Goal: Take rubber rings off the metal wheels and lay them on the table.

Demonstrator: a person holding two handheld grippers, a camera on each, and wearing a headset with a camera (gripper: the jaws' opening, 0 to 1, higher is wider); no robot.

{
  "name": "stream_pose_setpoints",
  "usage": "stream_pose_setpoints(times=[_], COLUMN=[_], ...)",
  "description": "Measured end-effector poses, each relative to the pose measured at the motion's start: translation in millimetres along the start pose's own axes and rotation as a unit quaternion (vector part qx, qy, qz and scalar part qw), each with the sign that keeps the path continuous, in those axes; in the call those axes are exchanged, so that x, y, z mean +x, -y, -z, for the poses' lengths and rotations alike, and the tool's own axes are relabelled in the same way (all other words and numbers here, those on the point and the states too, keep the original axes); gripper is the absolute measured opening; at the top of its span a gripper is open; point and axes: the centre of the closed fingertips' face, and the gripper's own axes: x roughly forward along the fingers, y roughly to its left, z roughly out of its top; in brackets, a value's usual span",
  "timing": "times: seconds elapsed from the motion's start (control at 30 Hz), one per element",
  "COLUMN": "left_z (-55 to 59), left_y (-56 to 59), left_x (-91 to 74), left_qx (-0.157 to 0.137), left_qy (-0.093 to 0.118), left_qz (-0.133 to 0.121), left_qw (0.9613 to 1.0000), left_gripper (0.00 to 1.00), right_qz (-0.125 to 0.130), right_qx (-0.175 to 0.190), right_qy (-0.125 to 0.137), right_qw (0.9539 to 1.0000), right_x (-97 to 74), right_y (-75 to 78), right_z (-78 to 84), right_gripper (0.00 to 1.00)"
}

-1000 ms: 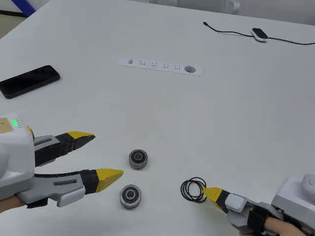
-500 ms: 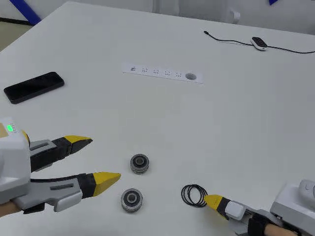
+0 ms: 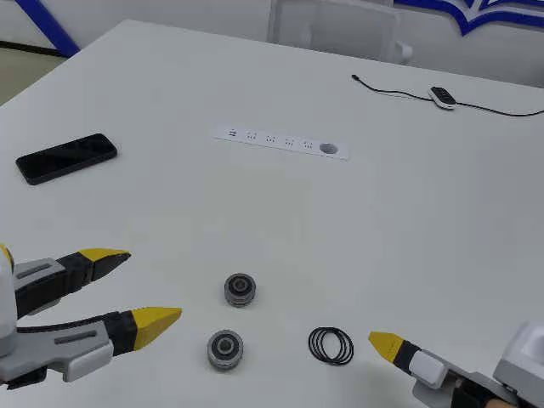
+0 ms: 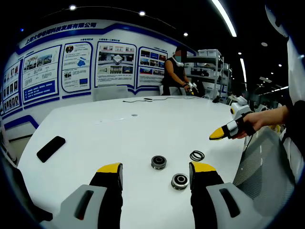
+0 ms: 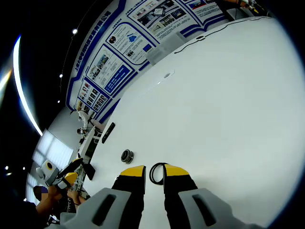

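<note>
Left gripper [image 3: 136,287] jaws wide apart, empty; right gripper [image 5: 154,170] jaws narrowly parted, empty, just short of rubber rings [image 3: 331,346] lying flat on table [image 3: 408,221]; far wheel [image 3: 240,289] and near wheel [image 3: 225,348] between grippers. Risks: an off-centre pinch could skid a wheel away; the right tip could drag the rings.

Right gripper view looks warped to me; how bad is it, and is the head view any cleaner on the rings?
Right gripper view: strong fisheye bend and heavy roll, white table slanted, blue wall posters curved; thin black rubber rings legible between the right hand-held gripper's yellow tips. Head view: even light, faint shadows, no glare, rings sharp.
</note>
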Motion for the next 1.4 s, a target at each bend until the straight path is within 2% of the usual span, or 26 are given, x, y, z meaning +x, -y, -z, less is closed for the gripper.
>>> stream_pose_setpoints(times=[0.07,0.17,0.2,0.23,0.3,0.37,0.47,0.5,0.57,0.67,0.7,0.9,1.0,1.07,1.13,1.33,1.4], left_z=[4.0,7.3,6.9,5.4,3.6,3.0,0.5,-0.9,-0.1,6.3,8.6,18.8,23.7,27.2,30.6,35.7,42.0], left_y=[-6.1,-3.5,-2.4,-0.6,1.7,3.3,7.1,8.0,9.2,11.9,13.5,19.3,23.2,26.1,28.2,36.2,35.9], left_x=[-4.7,-8.7,-9.7,-10.8,-11.2,-11.1,-10.4,-10.0,-9.7,-8.8,-8.7,-7.8,-7.3,-6.7,-5.6,-1.5,0.1], left_qx=[-0.005,-0.005,-0.004,-0.004,-0.002,0.0,-0.001,-0.006,-0.006,0.0,0.001,0.001,0.004,0.005,0.005,0.006,0.015], left_qy=[0.001,-0.003,-0.002,0.001,0.003,0.003,0.01,0.016,0.017,0.009,0.007,-0.001,-0.006,-0.01,-0.015,-0.02,-0.034], left_qz=[-0.005,-0.007,-0.007,-0.006,-0.005,-0.004,0.001,0.001,0.002,0.007,0.009,0.016,0.019,0.022,0.023,0.028,0.027], left_qw=[1.0,1.0,1.0,1.0,1.0,1.0,1.0,0.9999,0.9998,0.9999,0.9999,0.9999,0.9998,0.9997,0.9996,0.9994,0.9989], left_gripper=[0.59,0.59,0.59,0.59,0.59,0.6,0.6,0.6,0.6,0.61,0.61,0.62,0.64,0.65,0.66,0.72,0.76], right_qz=[-0.003,-0.008,-0.012,-0.021,-0.032,-0.037,-0.054,-0.049,-0.046,-0.04,-0.042,-0.054,-0.061,-0.059,-0.048,-0.058,-0.059], right_qx=[-0.019,-0.061,-0.086,-0.125,-0.167,-0.188,-0.236,-0.257,-0.278,-0.318,-0.326,-0.346,-0.365,-0.39,-0.41,-0.412,-0.417], right_qy=[0.021,0.047,0.057,0.061,0.063,0.064,0.054,0.044,0.037,0.028,0.024,0.014,0.001,-0.017,-0.032,-0.034,-0.035], right_qw=[0.9996,0.997,0.9945,0.9901,0.9834,0.9794,0.9688,0.9642,0.9587,0.9468,0.9442,0.9365,0.9292,0.9186,0.9104,0.9084,0.9065], right_x=[-4.1,-12.5,-15.0,-18.8,-24.9,-29.0,-33.8,-36.6,-40.1,-46.7,-48.0,-43.2,-37.5,-33.9,-30.5,-29.3,-28.5], right_y=[-2.5,-7.8,-9.9,-14.2,-21.0,-24.5,-29.6,-25.8,-22.3,-19.7,-20.9,-33.7,-39.1,-38.3,-35.2,-39.9,-40.8], right_z=[-13.2,-28.8,-33.8,-36.5,-36.4,-34.8,-26.9,-24.5,-24.8,-25.0,-23.4,-17.1,-12.1,-7.2,-3.6,-0.2,-0.5], right_gripper=[0.16,0.17,0.19,0.21,0.26,0.27,0.32,0.35,0.38,0.41,0.42,0.46,0.47,0.48,0.48,0.53,0.55])
